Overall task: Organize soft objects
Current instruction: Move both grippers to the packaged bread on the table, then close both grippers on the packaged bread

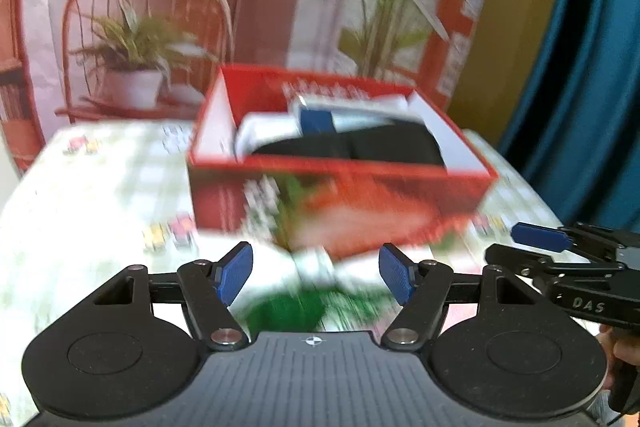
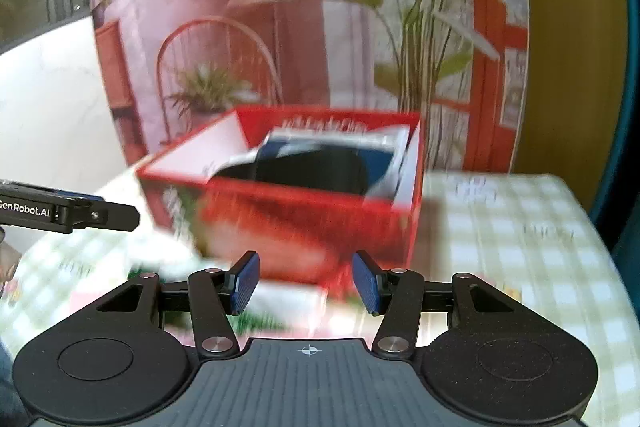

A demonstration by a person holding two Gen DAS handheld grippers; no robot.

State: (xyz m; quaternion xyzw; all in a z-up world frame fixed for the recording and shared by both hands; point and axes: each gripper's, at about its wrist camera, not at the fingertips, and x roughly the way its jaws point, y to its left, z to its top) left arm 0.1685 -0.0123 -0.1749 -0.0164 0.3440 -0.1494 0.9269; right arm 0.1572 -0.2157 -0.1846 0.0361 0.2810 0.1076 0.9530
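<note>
The left gripper (image 1: pixel 316 277) stands with its jaws well apart and nothing between them; the right gripper (image 2: pixel 306 281) is parted somewhat less, also empty; both hang above a checked tablecloth (image 1: pixel 100 187), where a blurred green and white thing (image 1: pixel 304 303), too smeared to name, lies just below the left one; beyond stands an open red box (image 1: pixel 332 195); inside it lie folded soft things, black (image 1: pixel 360 147), blue (image 1: pixel 316 121) and white (image 1: pixel 264 131); behind hangs a printed backdrop (image 1: pixel 260 7) of chair and plants.

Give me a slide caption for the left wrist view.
Open hand-held gripper facing a red box of folded clothes.
</note>
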